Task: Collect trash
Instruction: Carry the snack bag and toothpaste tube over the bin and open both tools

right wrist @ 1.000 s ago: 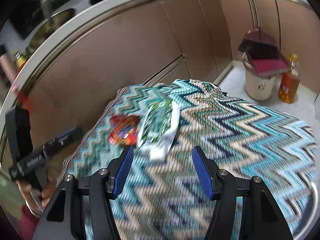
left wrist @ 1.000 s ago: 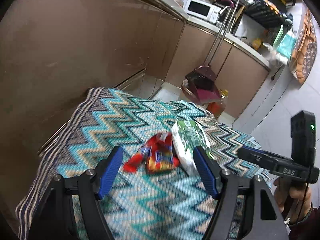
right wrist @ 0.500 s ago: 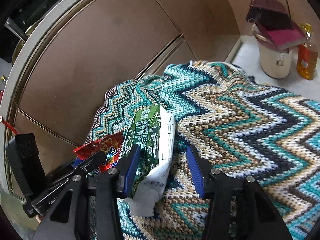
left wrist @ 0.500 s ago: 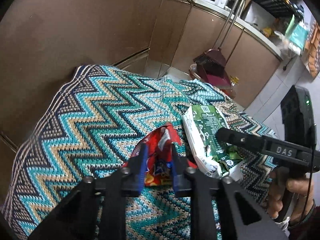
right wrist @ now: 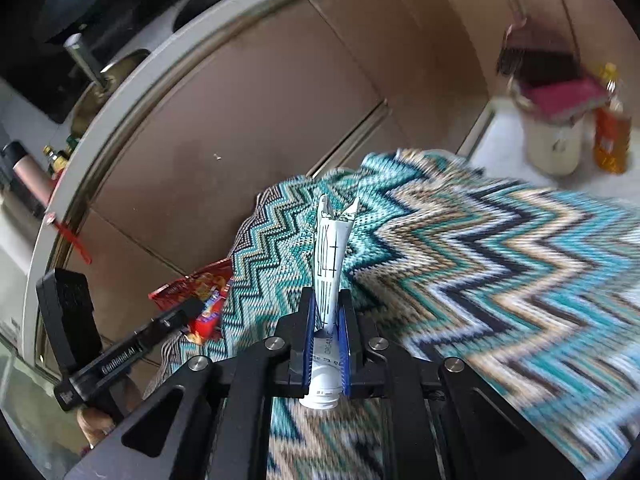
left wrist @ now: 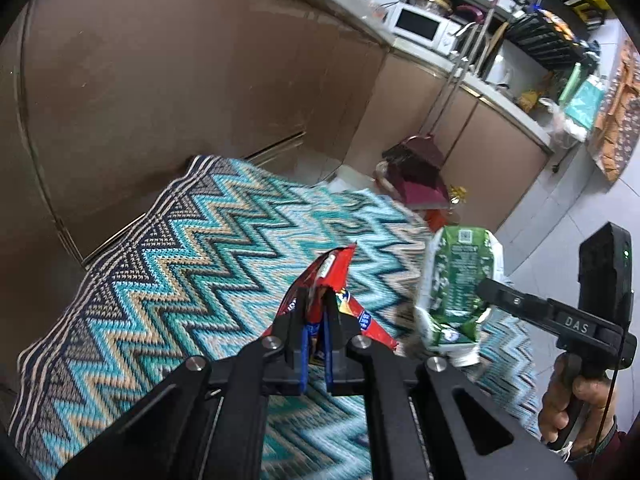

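Right, my left gripper is clamped tight on the red snack wrapper, the blue pads pinching its crumpled middle so that one torn end sticks up past the fingertips and the other end fans out to the right. The wrapper hangs above the zigzag-patterned cloth in teal, tan and navy.

My right gripper has its jaws closing on the green-and-white carton, which is already squeezed flat between the pads. From my right wrist view I see it edge-on, a thin white strip with printed lines, its round spout end pointing back toward the camera. From the left wrist view the same carton shows its green printed face, pinched near its lower end by the right gripper, with the person's hand wrapped round the grip below.

In the right wrist view the wrapper sits at the left, nipped in the tip of the left gripper.

Beyond the cloth, brown cabinet doors run along the counter. A maroon dustpan rests on a white bucket, with an amber bottle just beside it. A white microwave stands on the counter.
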